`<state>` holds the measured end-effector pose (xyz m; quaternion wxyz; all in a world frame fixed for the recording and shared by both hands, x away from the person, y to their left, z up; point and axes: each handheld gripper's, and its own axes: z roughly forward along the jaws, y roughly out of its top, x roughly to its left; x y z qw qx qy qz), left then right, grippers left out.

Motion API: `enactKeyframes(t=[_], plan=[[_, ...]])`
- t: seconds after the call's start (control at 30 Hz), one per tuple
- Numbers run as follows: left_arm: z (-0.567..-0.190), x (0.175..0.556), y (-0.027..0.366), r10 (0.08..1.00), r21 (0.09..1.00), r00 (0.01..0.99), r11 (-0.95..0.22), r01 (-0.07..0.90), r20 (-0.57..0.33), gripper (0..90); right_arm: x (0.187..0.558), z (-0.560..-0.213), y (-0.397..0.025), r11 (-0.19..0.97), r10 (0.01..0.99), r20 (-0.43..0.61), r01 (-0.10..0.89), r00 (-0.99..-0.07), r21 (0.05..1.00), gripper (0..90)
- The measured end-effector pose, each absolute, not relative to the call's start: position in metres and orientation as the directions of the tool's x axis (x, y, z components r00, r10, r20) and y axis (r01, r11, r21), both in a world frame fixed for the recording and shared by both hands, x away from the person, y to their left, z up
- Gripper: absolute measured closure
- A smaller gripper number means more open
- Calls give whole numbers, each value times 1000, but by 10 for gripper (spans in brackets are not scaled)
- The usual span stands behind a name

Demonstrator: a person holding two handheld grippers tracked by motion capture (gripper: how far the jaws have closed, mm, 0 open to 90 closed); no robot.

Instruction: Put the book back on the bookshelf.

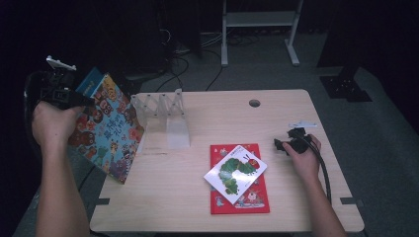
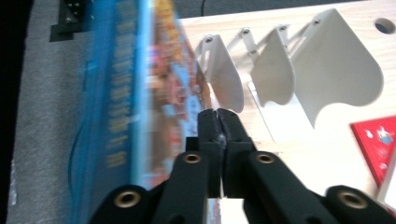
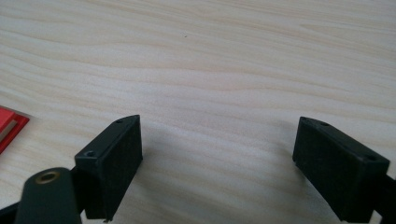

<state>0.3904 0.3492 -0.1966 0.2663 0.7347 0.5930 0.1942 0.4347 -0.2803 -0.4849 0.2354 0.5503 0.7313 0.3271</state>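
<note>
The left claw [image 1: 81, 98] grips a colourful book [image 1: 106, 126] beside the white rack [image 1: 165, 111], while the right claw [image 3: 217, 154] rests wide apart on the tabletop [image 3: 210, 60].

A pale wood-grain worktop [image 1: 286, 106] with a round cable hole [image 1: 254, 103] stands on grey carpet [image 1: 380, 128]. Behind it, a white metal frame [image 1: 259, 19] and loose cables [image 1: 183, 64] sit in deep shadow.

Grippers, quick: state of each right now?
Left gripper: shut on the blue picture book, held off the table's left edge.
Right gripper: open, empty, over wooden table.
</note>
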Motion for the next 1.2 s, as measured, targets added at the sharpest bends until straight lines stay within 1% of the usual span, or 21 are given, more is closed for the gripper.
enactKeyframes(t=[0.17, 0.37, 0.67, 0.8, 1.2], plan=[[-200, 389, 340, 964, 622, 265, -197, 758, -18, 900, 435, -485, -281, 180, 959, 16, 651, -283, 737, 148], [-209, 386, 321, 942, 631, 333, -242, 737, -28, 900, 435, -485, -281, 180, 959, 16, 651, -283, 738, 148], [-231, 385, 288, 891, 628, 448, -313, 713, -65, 899, 435, -485, -281, 181, 959, 15, 650, -284, 738, 148], [-242, 385, 277, 874, 612, 480, -342, 713, -71, 899, 435, -485, -281, 181, 959, 15, 650, -284, 738, 148], [-290, 391, 249, 844, 554, 527, -394, 734, -98, 892, 435, -485, -281, 183, 958, 14, 649, -286, 738, 148]])
